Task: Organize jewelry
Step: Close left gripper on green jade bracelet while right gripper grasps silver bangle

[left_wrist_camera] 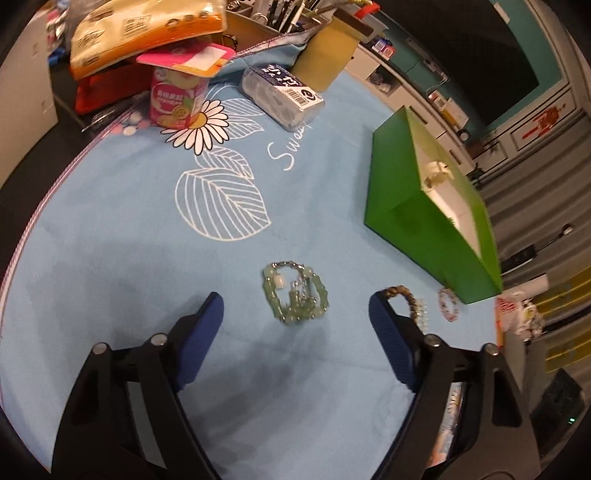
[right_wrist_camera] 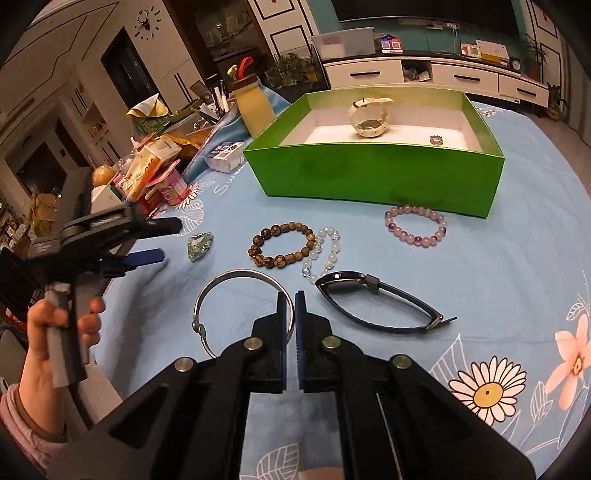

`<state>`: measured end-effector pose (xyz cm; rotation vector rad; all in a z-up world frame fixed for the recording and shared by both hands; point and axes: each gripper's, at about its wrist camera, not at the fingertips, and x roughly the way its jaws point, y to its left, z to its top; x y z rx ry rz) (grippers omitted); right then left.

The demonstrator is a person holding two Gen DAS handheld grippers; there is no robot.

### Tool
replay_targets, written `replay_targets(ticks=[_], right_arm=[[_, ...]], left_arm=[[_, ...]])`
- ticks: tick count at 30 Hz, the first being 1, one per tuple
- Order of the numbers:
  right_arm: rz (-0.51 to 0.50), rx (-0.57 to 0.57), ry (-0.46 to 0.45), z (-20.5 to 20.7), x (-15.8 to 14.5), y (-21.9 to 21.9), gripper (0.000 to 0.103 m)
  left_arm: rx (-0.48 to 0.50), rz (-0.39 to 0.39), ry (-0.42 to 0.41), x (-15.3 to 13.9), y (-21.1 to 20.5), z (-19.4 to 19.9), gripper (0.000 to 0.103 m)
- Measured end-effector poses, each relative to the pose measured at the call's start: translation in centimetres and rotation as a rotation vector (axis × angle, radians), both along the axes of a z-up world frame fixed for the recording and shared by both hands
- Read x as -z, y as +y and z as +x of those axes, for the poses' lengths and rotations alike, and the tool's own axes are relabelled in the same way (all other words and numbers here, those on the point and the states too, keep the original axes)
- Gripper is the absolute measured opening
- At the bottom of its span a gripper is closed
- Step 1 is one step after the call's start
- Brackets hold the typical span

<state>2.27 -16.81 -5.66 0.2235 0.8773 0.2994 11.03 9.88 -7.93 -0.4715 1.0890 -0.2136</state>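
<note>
A green bead bracelet lies bunched on the blue cloth, between and just ahead of my open left gripper; it also shows in the right wrist view. The open green box holds a white watch and a small ring. In front of it lie a brown bead bracelet, a clear bead bracelet, a purple bead bracelet, a silver bangle and a black watch. My right gripper is shut and empty, over the bangle's rim.
Clutter stands at the cloth's far left: a pink snack cup, a clear plastic case, a yellow-green bottle and snack bags. The cloth's left edge drops off to dark floor.
</note>
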Motion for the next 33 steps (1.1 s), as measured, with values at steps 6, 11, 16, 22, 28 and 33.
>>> replay_targets(ticks=[6, 11, 16, 22, 28, 33], right_arm=[[0.018, -0.004, -0.007, 0.0, -0.2, -0.2, 0.004], [0.026, -0.012, 0.003, 0.1, 0.2, -0.3, 0.004], [0.026, -0.006, 0.002, 0.0, 0.2, -0.7, 0.004], [0.035, 0.003, -0.001, -0.3, 0.3, -1.0, 0.004], [0.043, -0.006, -0.017, -0.7, -0.2, -0.9, 0.004], [0.051, -0.007, -0.026, -1.0, -0.5, -1.1, 0.004]], left_arm=[[0.055, 0.066, -0.023, -0.3, -1.7, -0.1, 0.080], [0.107, 0.187, -0.005, 0.5, -3.7, 0.5, 0.066], [0.106, 0.251, -0.015, 0.8, -4.0, 0.9, 0.041], [0.068, 0.172, -0.010, 1.2, -2.4, 0.8, 0.009], [0.019, 0.004, -0.025, 0.6, 0.2, -0.3, 0.007], [0.015, -0.049, -0.043, -0.6, 0.9, -1.6, 0.007]])
